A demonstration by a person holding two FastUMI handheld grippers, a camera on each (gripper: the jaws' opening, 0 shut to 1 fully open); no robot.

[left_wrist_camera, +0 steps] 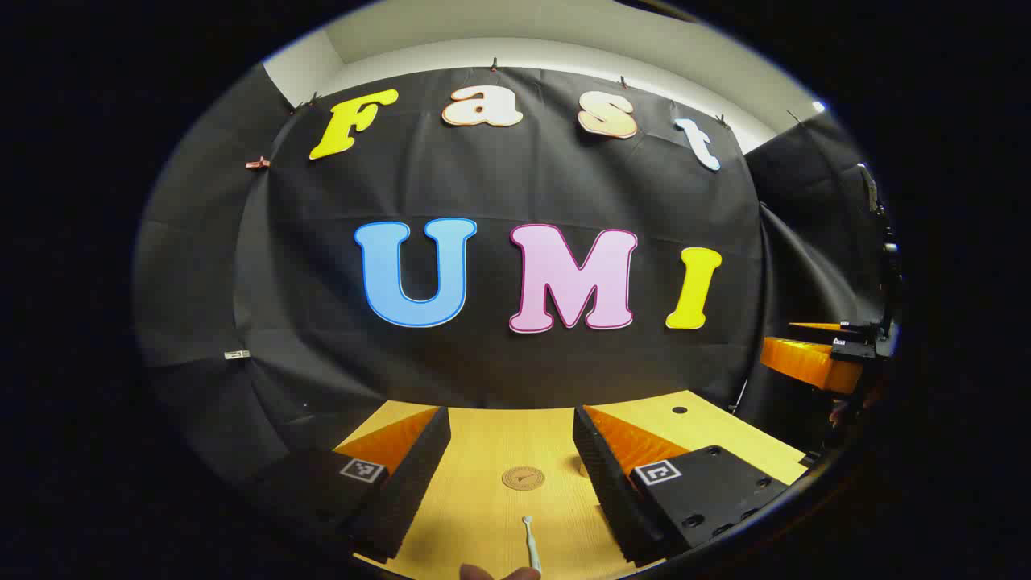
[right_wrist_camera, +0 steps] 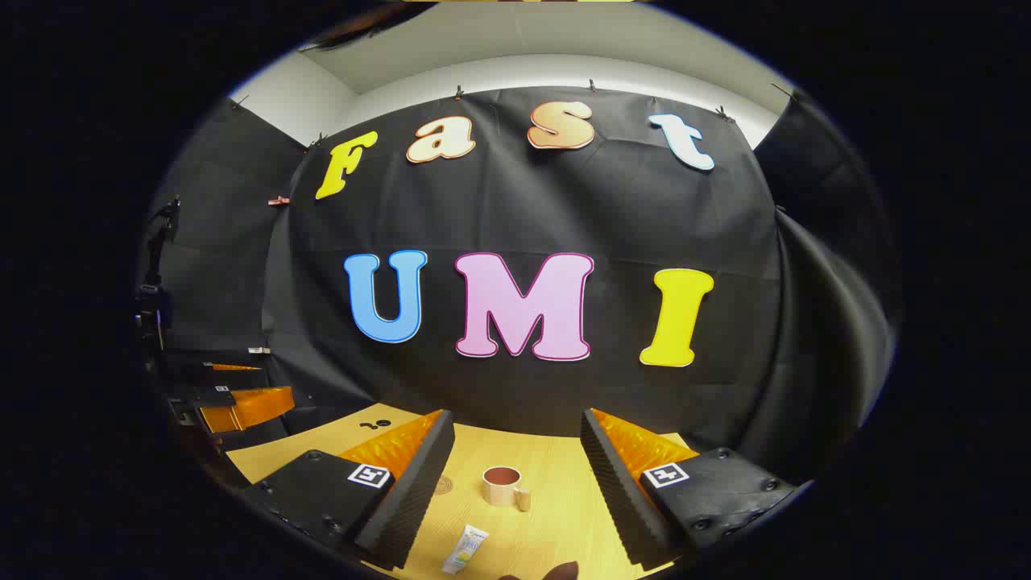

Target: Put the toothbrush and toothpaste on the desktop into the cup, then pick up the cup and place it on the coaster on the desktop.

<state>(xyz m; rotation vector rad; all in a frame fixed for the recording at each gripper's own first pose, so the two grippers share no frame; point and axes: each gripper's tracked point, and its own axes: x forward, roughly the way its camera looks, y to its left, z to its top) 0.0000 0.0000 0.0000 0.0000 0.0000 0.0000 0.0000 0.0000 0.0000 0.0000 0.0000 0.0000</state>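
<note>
In the left gripper view my left gripper [left_wrist_camera: 509,435] hovers open above the wooden desktop [left_wrist_camera: 483,515]. Between its fingers lie a round brown coaster [left_wrist_camera: 523,478] and, nearer, a white toothbrush [left_wrist_camera: 530,544]. Part of the cup [left_wrist_camera: 581,465] peeks out behind the right finger. In the right gripper view my right gripper [right_wrist_camera: 517,439] is open too, with nothing in it. A beige cup [right_wrist_camera: 503,486] with a small handle stands upright between its fingers. A white toothpaste tube [right_wrist_camera: 466,549] lies closer to the camera. The coaster [right_wrist_camera: 443,484] shows partly behind the left finger.
The other gripper [left_wrist_camera: 813,358] hangs off the desktop's right side in the left gripper view, and at the left [right_wrist_camera: 233,403] in the right gripper view. Small dark holes [left_wrist_camera: 679,410] mark the desktop's far corner. Black cloth walls close the back.
</note>
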